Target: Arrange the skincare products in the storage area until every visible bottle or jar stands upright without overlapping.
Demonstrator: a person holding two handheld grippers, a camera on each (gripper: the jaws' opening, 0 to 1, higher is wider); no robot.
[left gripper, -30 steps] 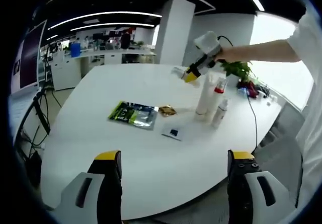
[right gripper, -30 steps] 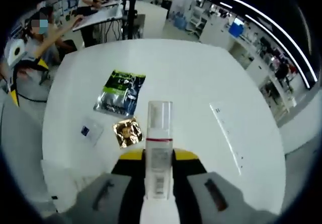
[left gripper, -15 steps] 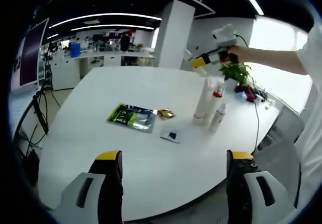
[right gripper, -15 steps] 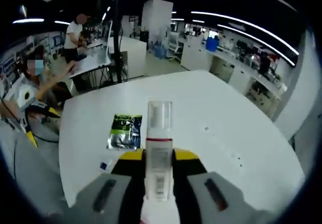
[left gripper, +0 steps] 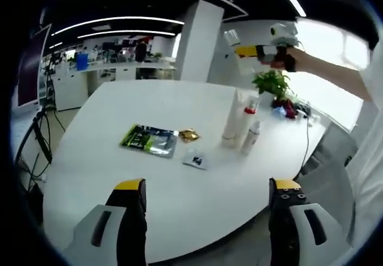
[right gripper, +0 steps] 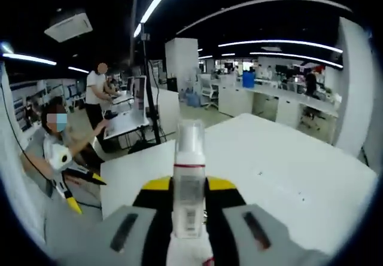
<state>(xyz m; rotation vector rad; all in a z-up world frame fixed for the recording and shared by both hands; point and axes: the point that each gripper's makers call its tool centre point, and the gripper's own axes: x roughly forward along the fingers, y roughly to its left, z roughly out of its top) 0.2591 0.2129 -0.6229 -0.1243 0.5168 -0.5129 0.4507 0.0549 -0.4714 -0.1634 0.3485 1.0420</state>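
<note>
While right gripper (right gripper: 189,188) jaws clamp pump bottle (right gripper: 190,179), contents unclear, left gripper (left gripper: 203,185) jaws wide, empty.

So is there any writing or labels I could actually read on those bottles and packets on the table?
None can be read.
Bottle held in the right gripper: printed label, too blurred.
Green foil pouch: print too small.
Small white sachet: dark mark, unreadable.
Standing bottles: no legible text.

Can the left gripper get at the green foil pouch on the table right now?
Probably yes: the left gripper is open and empty, and bare table lies between it and the green foil pouch.
</note>
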